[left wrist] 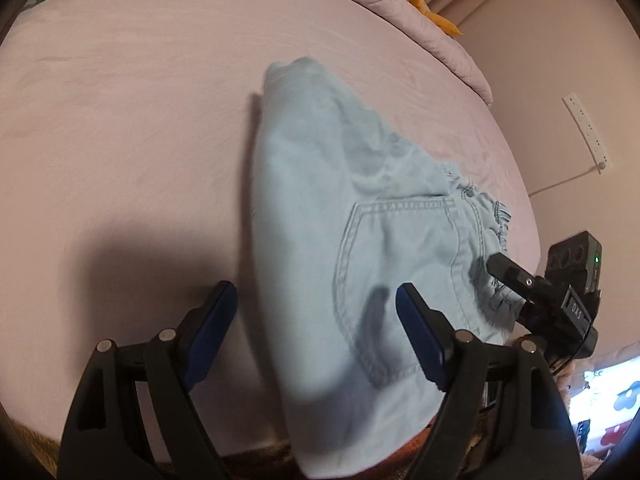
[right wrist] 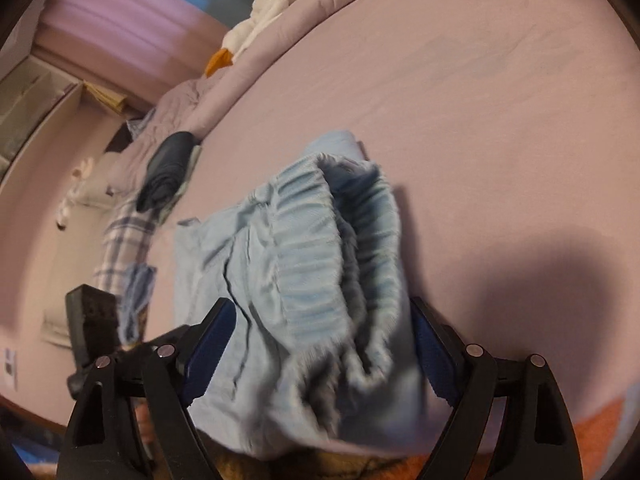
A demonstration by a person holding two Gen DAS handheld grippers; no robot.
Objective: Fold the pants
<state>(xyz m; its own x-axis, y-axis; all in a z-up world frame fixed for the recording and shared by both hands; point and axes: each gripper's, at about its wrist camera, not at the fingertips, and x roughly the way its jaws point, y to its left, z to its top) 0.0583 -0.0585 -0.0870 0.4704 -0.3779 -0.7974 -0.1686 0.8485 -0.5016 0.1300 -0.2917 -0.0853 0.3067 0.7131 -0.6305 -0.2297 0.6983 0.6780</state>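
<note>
Light blue denim pants (left wrist: 360, 208) lie folded lengthwise on the pink bed sheet (left wrist: 140, 120), back pocket up, the waist end toward me. My left gripper (left wrist: 316, 328) hovers open at the near long edge: one pad is over the sheet and the other over the pocket, neither pressing the cloth. In the right wrist view the gathered elastic waistband (right wrist: 320, 248) bulges between the wide jaws of my right gripper (right wrist: 320, 344), which is open, its pads beside the fabric. One of the right gripper's fingers (left wrist: 508, 270) rests at the waistband.
A white plush toy with an orange beak (right wrist: 224, 56) lies on a pink quilt (left wrist: 440, 32) at the bed's far side. A folded dark garment (right wrist: 168, 168) and plaid cloth (right wrist: 124, 236) sit by the bed edge. A power strip (left wrist: 586, 128) hangs on the wall.
</note>
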